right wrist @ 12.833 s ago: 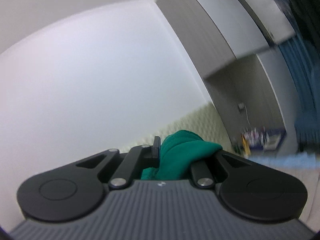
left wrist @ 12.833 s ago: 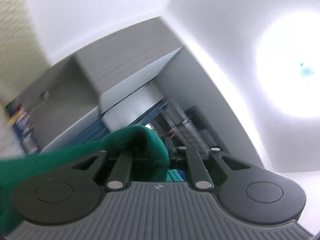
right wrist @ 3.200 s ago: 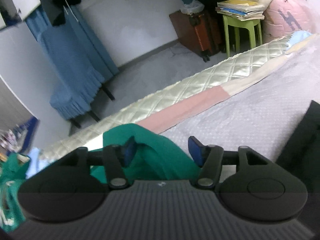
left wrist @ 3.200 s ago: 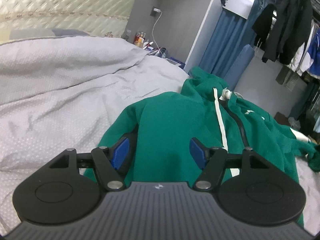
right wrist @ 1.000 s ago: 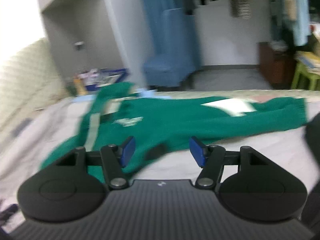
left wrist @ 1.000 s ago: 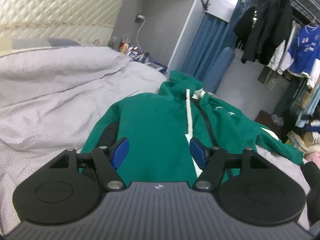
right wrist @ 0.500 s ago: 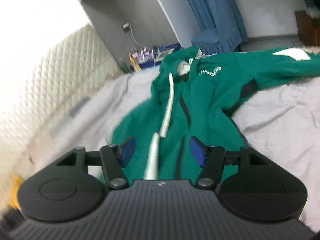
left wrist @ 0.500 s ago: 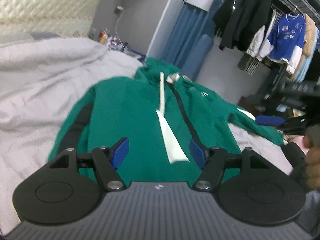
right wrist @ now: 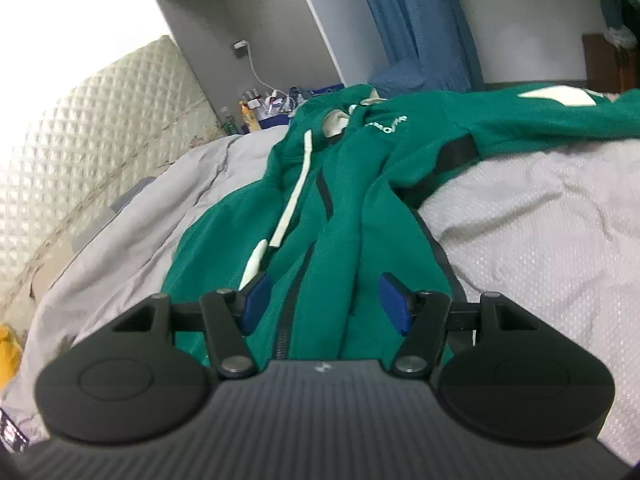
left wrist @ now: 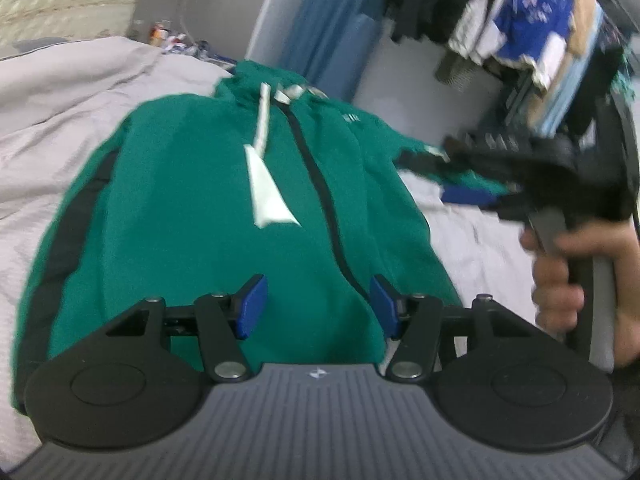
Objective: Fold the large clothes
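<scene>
A green zip-up hooded jacket (left wrist: 192,208) lies spread front-up on a bed covered by a grey quilt (left wrist: 60,92); its hood points toward the far wall, a dark zipper (left wrist: 320,184) runs down its middle, and a white drawstring (right wrist: 294,200) trails over its chest; one sleeve (right wrist: 540,124) stretches out to the side. The left gripper (left wrist: 318,304) hovers above the jacket's lower hem, its blue-padded fingers apart and closing with no cloth pinched between them. The right gripper (right wrist: 326,304) hangs over the jacket's lower half near the zipper, fingers spread, gripping nothing; seen from the left wrist, a bare hand (left wrist: 572,272) grips its handle. Hanging clothes (left wrist: 520,24) and a blue curtain (right wrist: 416,20) fill the blurred background.
</scene>
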### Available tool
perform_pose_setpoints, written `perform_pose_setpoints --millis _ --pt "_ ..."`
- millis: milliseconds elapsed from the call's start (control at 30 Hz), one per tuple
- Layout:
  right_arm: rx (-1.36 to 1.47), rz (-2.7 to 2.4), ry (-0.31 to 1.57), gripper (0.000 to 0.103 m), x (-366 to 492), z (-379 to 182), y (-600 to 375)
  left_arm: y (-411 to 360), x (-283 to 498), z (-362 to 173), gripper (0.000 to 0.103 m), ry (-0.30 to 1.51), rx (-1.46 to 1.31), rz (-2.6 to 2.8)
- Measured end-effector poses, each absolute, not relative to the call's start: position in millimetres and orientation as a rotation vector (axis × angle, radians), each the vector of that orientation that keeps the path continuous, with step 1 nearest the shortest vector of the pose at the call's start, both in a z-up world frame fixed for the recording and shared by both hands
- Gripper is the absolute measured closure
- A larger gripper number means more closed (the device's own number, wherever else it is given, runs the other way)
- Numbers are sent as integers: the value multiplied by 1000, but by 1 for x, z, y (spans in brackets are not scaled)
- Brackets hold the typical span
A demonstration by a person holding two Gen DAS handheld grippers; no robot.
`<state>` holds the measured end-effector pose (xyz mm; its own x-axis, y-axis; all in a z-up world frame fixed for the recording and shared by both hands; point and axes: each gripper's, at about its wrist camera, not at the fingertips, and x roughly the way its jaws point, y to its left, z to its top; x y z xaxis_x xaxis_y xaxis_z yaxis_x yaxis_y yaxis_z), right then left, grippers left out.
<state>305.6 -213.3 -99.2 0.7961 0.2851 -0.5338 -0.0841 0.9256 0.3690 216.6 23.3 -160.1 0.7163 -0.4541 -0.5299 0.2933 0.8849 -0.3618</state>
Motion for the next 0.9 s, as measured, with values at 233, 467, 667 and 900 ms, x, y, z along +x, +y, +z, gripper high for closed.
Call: perform_pose_setpoints --millis 233,467,667,900 --pt "443 214 666 41 312 -113 -230 -21 213 -178 35 679 -43 -349" --pt "504 214 665 39 307 -115 -245 -7 220 -169 67 674 -87 -294" --pt "510 227 685 38 303 -118 -244 26 212 -146 82 602 -247 -248" --pt "448 214 696 38 303 -120 -235 109 222 -100 94 485 -473 -164"
